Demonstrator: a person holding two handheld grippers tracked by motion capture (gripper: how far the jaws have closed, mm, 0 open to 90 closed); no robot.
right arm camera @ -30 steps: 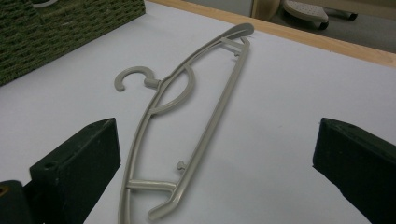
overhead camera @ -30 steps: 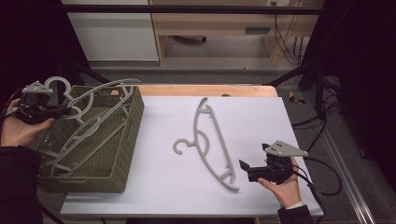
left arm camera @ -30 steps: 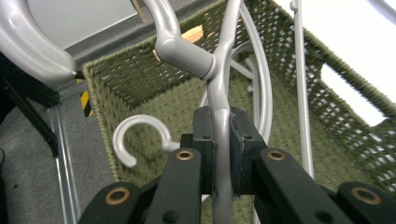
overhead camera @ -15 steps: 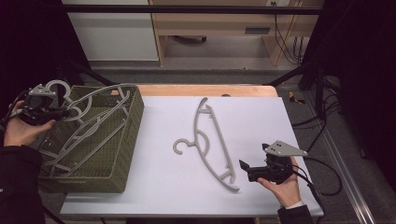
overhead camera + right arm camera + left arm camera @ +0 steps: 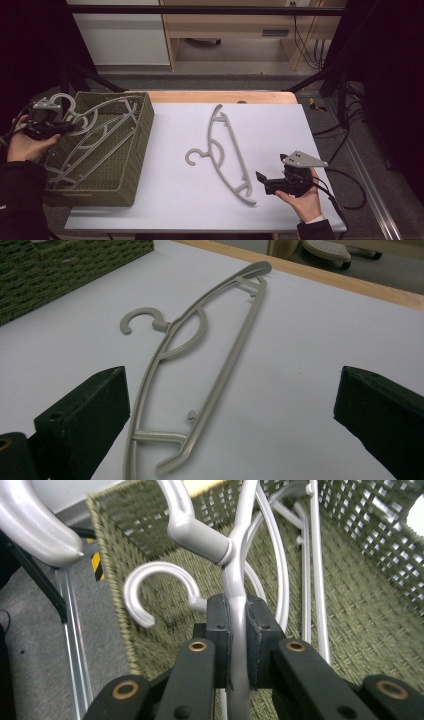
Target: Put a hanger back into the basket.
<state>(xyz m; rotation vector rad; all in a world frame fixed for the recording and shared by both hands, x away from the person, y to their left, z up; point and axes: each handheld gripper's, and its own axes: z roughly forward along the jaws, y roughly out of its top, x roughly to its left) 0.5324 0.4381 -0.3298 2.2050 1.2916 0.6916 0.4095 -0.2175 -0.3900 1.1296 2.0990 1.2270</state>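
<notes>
While our left gripper (image 5: 64,128) clamps a grey hanger (image 5: 107,125) over the woven basket (image 5: 131,175), a second hanger (image 5: 227,150) lies on the table (image 5: 280,125). Its pads (image 5: 219,630) pinch the neck, so we should lower gently. Our right gripper (image 5: 230,420) gapes wide near that hanger's (image 5: 200,365) end; we should centre it first.

On the worktop (image 5: 175,200) a woven basket (image 5: 135,165) stands at the left edge, with hangers (image 5: 107,132) lying inside it. To its right, near the middle, a single hanger (image 5: 231,150) lies flat, its hook toward the basket. The left gripper (image 5: 70,127) sits over the basket's left rim; the right gripper (image 5: 260,181) is at the single hanger's near end.
</notes>
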